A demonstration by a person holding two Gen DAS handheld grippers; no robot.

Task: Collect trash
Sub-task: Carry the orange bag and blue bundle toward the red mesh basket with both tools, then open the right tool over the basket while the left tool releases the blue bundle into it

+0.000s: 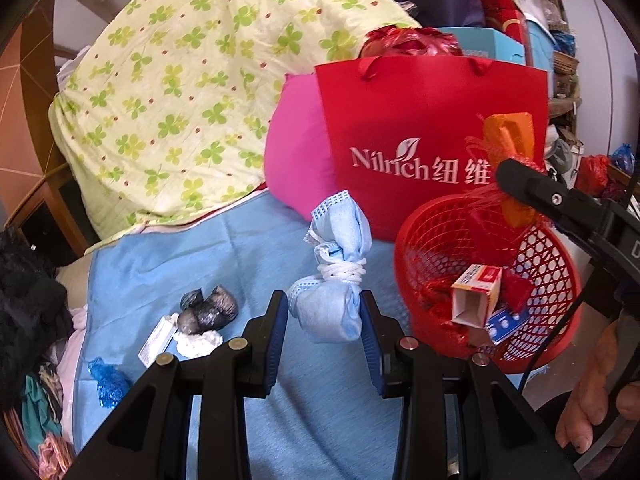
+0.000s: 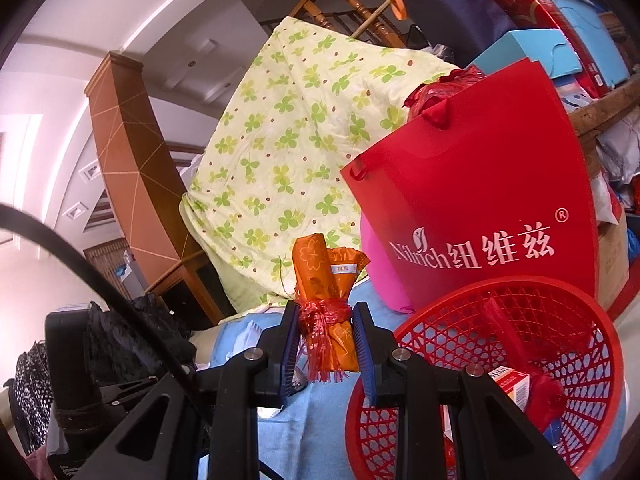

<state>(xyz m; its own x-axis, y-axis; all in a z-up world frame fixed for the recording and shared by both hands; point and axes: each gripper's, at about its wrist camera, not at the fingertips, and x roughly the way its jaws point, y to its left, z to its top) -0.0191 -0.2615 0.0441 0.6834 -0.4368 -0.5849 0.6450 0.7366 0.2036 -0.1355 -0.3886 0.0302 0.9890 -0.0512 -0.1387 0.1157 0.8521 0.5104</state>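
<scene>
My left gripper [image 1: 325, 312] is shut on a rolled light-blue face mask bundle [image 1: 334, 268] tied with white string, held upright above the blue sheet [image 1: 168, 264]. My right gripper [image 2: 326, 328] is shut on an orange wrapper bundle [image 2: 326, 276] tied with red string; it also shows in the left wrist view [image 1: 510, 140], above the red mesh basket [image 1: 424, 248]. The basket [image 2: 600, 344] holds a small open carton [image 1: 476, 294], red scraps and a blue-white packet. More trash lies on the sheet: a dark crumpled wrapper [image 1: 208, 310], white tissue [image 1: 198, 342], a small box [image 1: 154, 342] and a blue scrap [image 1: 108, 382].
A red Nilrich paper bag [image 1: 432, 132] and a pink cushion [image 1: 296, 152] stand behind the basket. A clover-print quilt [image 1: 180, 92] is piled at the back. Dark clothes [image 1: 24, 304] lie at the left edge. Boxes [image 2: 532, 48] are stacked at the far right.
</scene>
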